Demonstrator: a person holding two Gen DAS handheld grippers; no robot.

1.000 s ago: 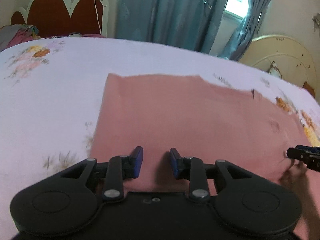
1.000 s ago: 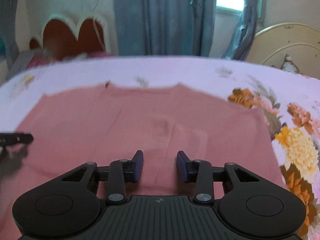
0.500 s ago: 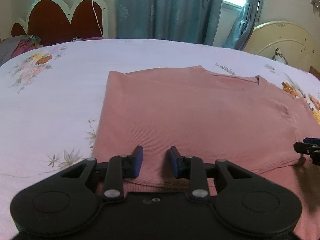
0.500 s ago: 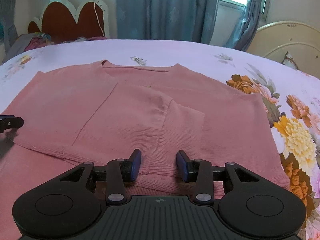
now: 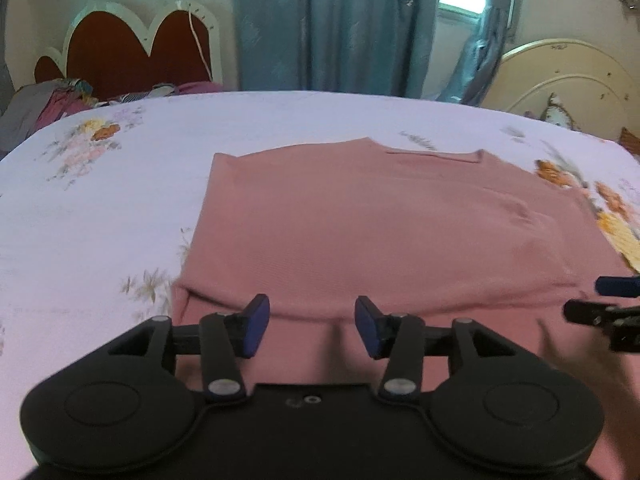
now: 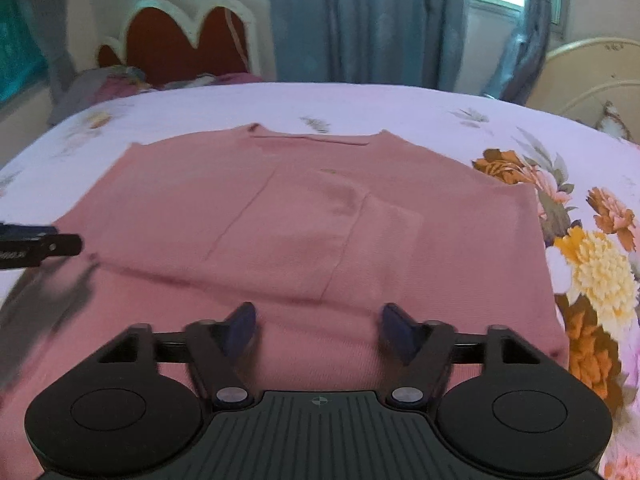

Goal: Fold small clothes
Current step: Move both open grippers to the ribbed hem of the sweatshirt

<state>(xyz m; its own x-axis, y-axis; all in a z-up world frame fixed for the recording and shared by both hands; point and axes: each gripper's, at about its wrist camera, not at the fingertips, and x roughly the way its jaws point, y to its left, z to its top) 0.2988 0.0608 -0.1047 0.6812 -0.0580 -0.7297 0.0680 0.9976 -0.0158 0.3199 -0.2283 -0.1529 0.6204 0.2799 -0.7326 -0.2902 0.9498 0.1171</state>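
A bed (image 5: 120, 208) with a pale floral sheet fills both views, its far edge meeting blue curtains (image 5: 340, 28) and a red scalloped headboard (image 5: 132, 52) at the far left corner. A cream round-topped bed end (image 5: 560, 76) stands past the far right corner, and a heap of clothes (image 5: 48, 108) lies under the headboard.

A pink sweater (image 5: 380, 232) lies flat across the middle of the bed, neckline toward the far edge and hem toward the near edge. Its lower part is doubled over, leaving a fold line across the cloth just beyond both tools. In the right wrist view a sleeve (image 6: 312, 232) is folded in over the chest, and the sweater's right side reaches the big orange and yellow flowers (image 6: 592, 264) printed near the right edge of the bed.

The left hand-held gripper (image 5: 312, 322) hangs over the near part of the sweater. Its jaws have just been opening and stand apart, with only cloth below them and nothing pinched. The right hand-held gripper (image 6: 318, 328) hangs over the hem near the near edge, its jaws also just opened, wider than the left's, pads clear of the cloth. Each tool's tip shows at the side of the other's view.
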